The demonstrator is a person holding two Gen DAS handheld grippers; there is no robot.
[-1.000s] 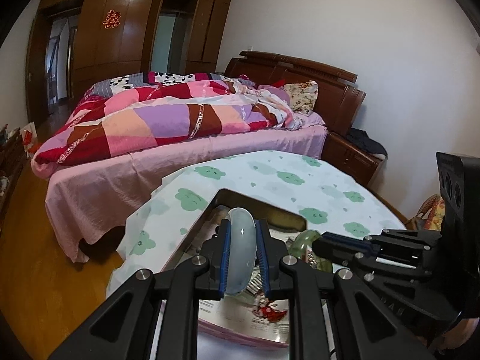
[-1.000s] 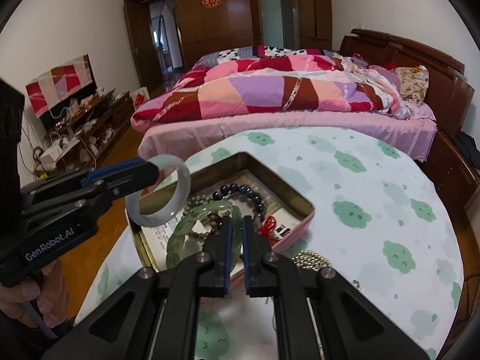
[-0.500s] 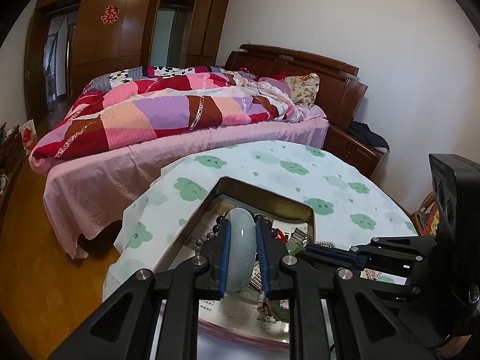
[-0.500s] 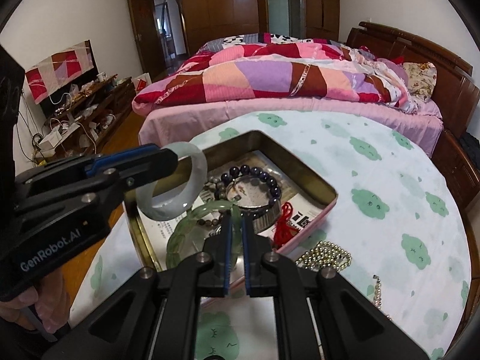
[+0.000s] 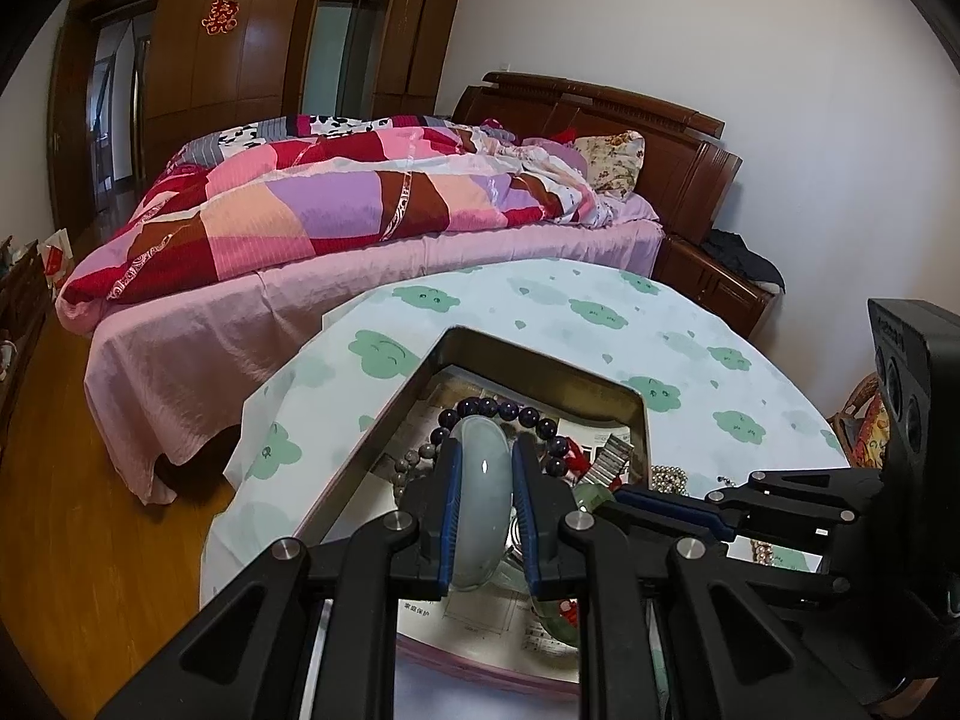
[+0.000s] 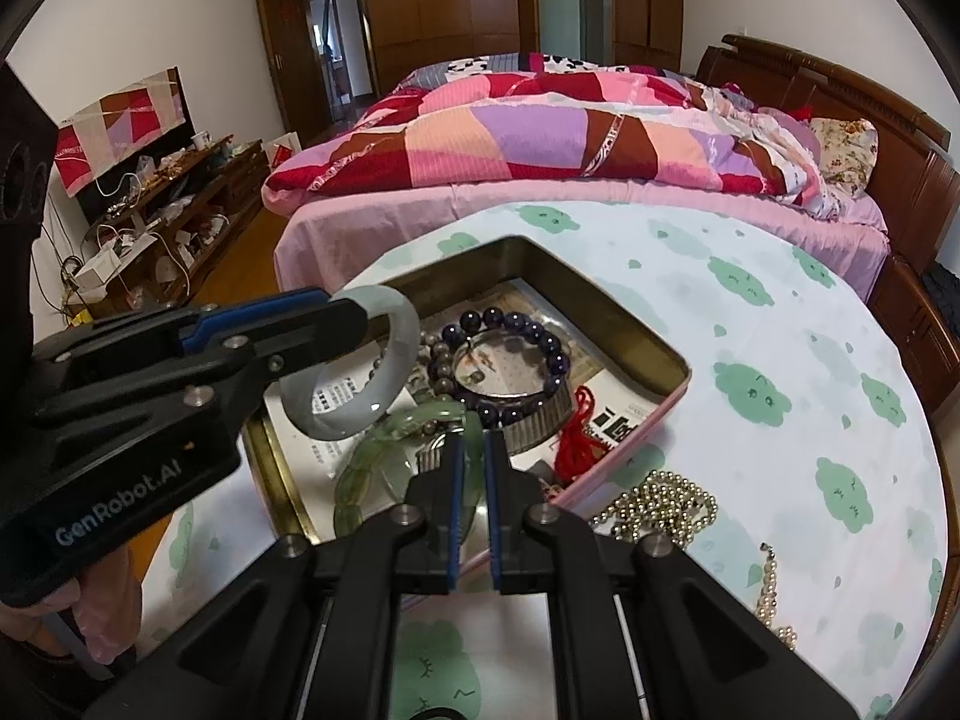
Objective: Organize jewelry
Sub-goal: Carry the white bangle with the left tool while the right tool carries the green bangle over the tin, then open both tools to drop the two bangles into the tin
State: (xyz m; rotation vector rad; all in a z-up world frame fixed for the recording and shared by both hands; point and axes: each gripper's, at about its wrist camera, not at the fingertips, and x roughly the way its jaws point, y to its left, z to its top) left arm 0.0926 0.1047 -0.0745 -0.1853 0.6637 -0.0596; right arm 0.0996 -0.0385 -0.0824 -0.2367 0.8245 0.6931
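A pale white jade bangle (image 5: pixel 483 510) stands on edge between the blue pads of my left gripper (image 5: pixel 485 450), which is shut on it, just above a rectangular tin (image 5: pixel 540 354). From the right wrist, that gripper (image 6: pixel 348 315) reaches in from the left with the white bangle (image 6: pixel 403 342) hanging over the tin's (image 6: pixel 600 312) near-left part. My right gripper (image 6: pixel 471 450) is shut on the rim of a translucent green bangle (image 6: pixel 384 444), low inside the tin. In the left wrist view the right gripper (image 5: pixel 621 495) comes in from the right.
The tin holds a dark bead bracelet (image 6: pixel 510 330), a brown bead bracelet (image 6: pixel 435 360), a metal band (image 6: pixel 540 414) and a red cord (image 6: pixel 576 438). A gold bead chain (image 6: pixel 666 504) and a pearl strand (image 6: pixel 768 594) lie on the cloud-print tablecloth (image 6: pixel 750 360). A bed (image 6: pixel 540 138) stands beyond.
My right gripper has sunk a little toward the tin with the green bangle still in it. The left gripper keeps the white bangle and has hardly moved.
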